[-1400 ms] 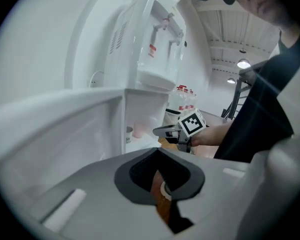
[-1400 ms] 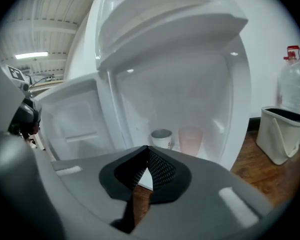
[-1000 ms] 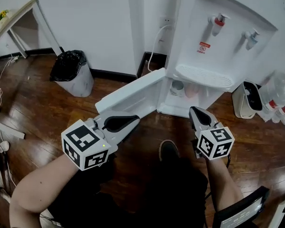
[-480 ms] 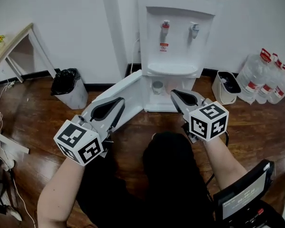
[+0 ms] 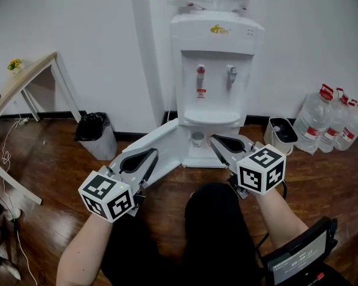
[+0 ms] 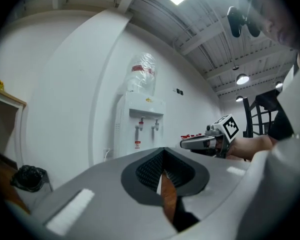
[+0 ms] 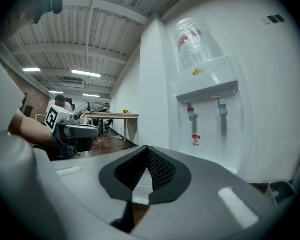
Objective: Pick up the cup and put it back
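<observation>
Cup: the cup (image 5: 197, 139) stood upright in the open bottom cupboard of the water cooler (image 5: 212, 70), against the far wall, clear of both tools.
Cupboard door: the door (image 5: 161, 145) hung swung out to the left, not yet closed.
Left gripper: the left gripper (image 5: 151, 154) hung near the door's outer face, well short of the cup. Its jaws had just been opening and stood a little apart, with only floor showing through the gap and nothing held.
Right gripper: the right gripper (image 5: 216, 142) pointed towards the cooler just right of the cup, jaws pressed together on nothing.
What changed: a second ago both tools were low, close in front of the cupboard. Since then both had lifted and drawn back towards the person, and the whole cooler had come into view.
Cup since then: it had not shifted in the cupboard.
Meaning for the task: with the cup resting inside and both tools empty and backing off, the put-back looked finished.
Left to do: probably only closing the door, if that was wanted.
</observation>
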Demonstrator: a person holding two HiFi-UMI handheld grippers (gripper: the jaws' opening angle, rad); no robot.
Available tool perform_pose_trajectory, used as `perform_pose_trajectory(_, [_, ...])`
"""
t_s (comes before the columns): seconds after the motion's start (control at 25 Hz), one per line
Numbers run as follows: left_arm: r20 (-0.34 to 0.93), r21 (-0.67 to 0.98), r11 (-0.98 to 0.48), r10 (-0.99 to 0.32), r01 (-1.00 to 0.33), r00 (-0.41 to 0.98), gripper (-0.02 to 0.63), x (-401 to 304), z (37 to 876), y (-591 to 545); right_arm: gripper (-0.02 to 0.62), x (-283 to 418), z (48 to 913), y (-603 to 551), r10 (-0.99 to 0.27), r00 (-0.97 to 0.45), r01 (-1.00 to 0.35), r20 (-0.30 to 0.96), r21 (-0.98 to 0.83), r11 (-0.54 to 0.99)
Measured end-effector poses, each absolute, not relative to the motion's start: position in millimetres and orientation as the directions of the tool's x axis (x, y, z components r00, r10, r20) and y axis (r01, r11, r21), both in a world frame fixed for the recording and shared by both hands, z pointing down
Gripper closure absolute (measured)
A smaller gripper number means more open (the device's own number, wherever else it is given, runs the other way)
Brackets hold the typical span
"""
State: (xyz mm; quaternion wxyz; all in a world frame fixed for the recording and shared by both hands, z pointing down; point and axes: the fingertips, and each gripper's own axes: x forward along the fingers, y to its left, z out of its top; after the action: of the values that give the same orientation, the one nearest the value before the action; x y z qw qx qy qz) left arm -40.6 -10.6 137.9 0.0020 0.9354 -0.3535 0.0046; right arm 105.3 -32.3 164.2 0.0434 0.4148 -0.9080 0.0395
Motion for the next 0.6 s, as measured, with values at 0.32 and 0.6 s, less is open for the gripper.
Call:
perform_pose_trajectory(0.32, [-0.03,0.024,-0.72,-0.694,-0.693,0.72,0.477,-81.2,126.2,-13.9,0.594,91.2,142.2,-30.5,-0.682,-0.722,-0.692,0.115,-0.084,0.717])
perform_pose_trajectory(0.6, [-0.008,0.009,-0.684,-0.73,-0.73,0.684,0.477,-101.1,140.3,-14.2,0.594,72.5,154.9,-33.6,-0.665,-0.735,-0.675,0.133,-0.048,0.736])
